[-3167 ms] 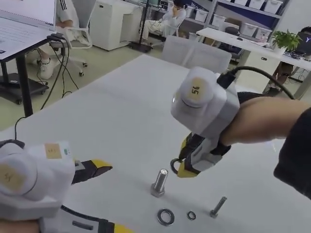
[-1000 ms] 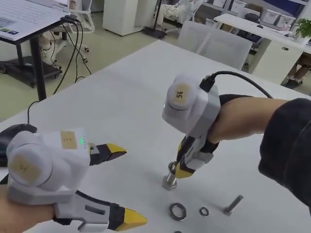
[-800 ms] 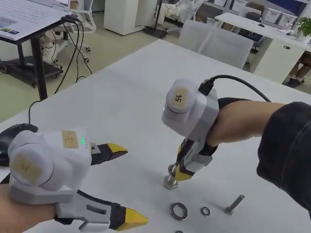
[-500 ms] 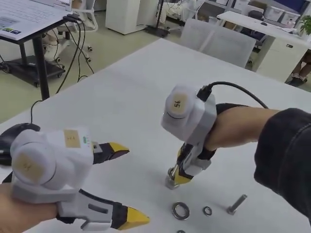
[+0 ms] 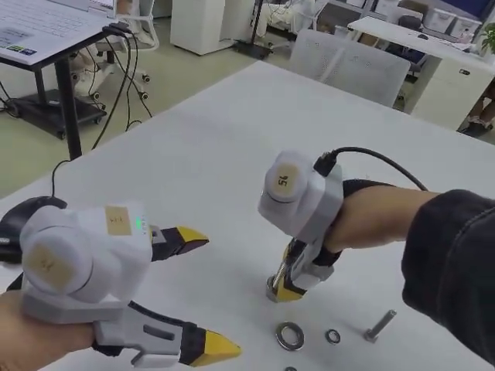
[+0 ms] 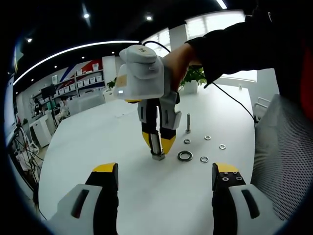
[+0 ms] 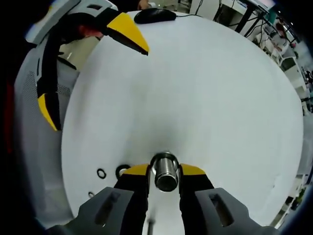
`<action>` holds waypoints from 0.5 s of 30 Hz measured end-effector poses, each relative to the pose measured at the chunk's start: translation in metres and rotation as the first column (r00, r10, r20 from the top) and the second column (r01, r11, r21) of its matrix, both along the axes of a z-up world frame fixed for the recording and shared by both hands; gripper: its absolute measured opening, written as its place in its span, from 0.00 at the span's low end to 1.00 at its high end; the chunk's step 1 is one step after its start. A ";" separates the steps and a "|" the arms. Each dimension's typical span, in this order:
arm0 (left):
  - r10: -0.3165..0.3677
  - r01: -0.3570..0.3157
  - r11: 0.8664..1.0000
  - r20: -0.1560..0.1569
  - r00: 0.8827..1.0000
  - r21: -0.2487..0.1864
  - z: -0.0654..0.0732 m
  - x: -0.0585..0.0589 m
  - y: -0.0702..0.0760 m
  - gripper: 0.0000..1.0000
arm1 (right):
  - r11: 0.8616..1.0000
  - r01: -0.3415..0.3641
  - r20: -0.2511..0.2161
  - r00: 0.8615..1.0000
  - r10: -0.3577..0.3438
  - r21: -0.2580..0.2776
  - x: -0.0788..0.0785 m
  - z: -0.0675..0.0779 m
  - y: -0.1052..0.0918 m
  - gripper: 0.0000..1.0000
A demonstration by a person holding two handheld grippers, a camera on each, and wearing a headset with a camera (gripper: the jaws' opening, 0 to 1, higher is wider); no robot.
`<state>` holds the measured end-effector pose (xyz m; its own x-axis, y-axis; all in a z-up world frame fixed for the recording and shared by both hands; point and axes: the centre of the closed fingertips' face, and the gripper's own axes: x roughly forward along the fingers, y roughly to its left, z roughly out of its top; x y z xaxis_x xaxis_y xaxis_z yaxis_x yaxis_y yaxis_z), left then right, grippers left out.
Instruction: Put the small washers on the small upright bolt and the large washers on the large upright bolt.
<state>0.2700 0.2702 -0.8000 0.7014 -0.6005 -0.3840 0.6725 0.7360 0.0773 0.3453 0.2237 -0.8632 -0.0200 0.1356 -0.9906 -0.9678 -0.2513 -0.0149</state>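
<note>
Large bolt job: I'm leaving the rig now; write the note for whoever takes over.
Left gripper: open, empty, hovering above the table.
Right gripper: jaws close on either side of the large upright bolt; whether they pinch a washer is unclear.
Loose on the table: one large washer, small washers around it; small bolt upright, apparently bare.
Done: nothing confirmed. Left: seat every loose washer on its matching bolt.
</note>
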 end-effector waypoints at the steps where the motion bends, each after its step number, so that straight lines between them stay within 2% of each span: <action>1: -0.001 0.001 1.000 -0.001 1.000 0.000 0.000 0.000 0.000 0.78 | 1.000 0.001 0.000 1.000 -0.001 0.003 0.000 0.000 0.000 0.24; 15: -0.009 0.009 1.000 -0.006 1.000 0.005 0.000 -0.001 -0.001 0.77 | 0.999 0.014 0.004 1.000 -0.014 0.029 0.001 0.004 0.001 0.28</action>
<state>0.2693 0.2688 -0.7997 0.6938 -0.6048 -0.3910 0.6796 0.7295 0.0773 0.3467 0.2244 -0.8596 -0.0142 0.1643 -0.9863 -0.9711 -0.2371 -0.0255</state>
